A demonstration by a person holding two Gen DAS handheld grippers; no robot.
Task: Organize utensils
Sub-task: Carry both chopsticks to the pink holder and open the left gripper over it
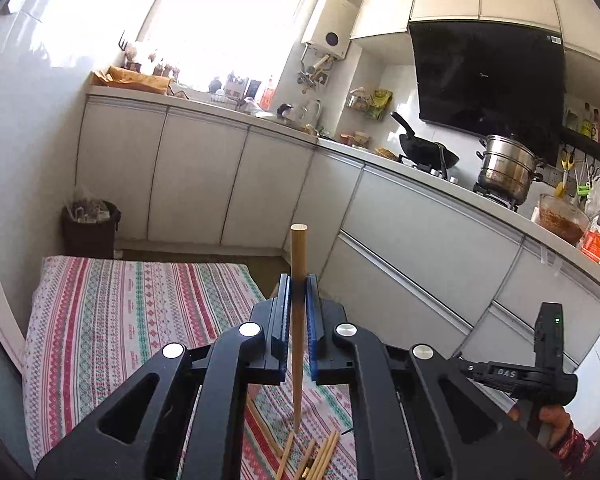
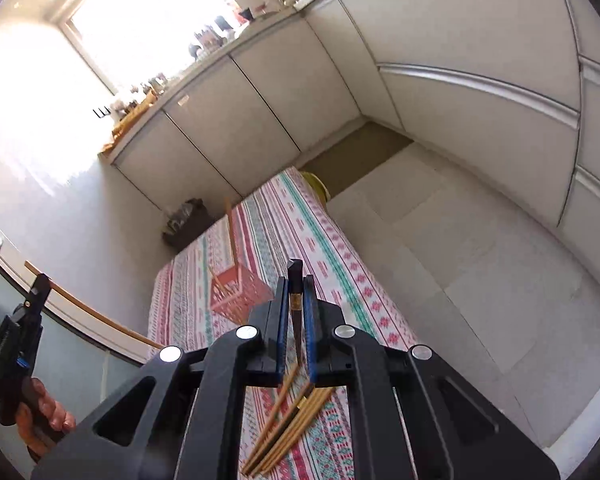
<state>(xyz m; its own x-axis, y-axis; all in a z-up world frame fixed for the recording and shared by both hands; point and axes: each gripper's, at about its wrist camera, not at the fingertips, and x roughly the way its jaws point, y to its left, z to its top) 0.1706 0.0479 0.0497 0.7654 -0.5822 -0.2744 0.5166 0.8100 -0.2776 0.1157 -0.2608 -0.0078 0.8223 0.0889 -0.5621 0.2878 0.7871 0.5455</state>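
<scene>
My left tongs (image 1: 298, 286) pinch a light wooden chopstick (image 1: 298, 256) upright, butt at 12 o'clock. My right tongs (image 2: 296, 294) pinch a dark chopstick (image 2: 295, 280). Loose chopsticks (image 2: 288, 420) lie on the striped cloth (image 2: 292, 216) at 6 o'clock; red basket (image 2: 240, 292) at 10 o'clock.

Daylight floods in through the window (image 1: 228, 20), blown out to white glare; cabinet doors (image 1: 204, 184) gleam; fisheye bends the edges into dark corners; chopsticks (image 2: 288, 424) close up look blurred.

Wok (image 1: 428, 151), steamer pot (image 1: 507, 169), bin (image 1: 89, 227)
</scene>
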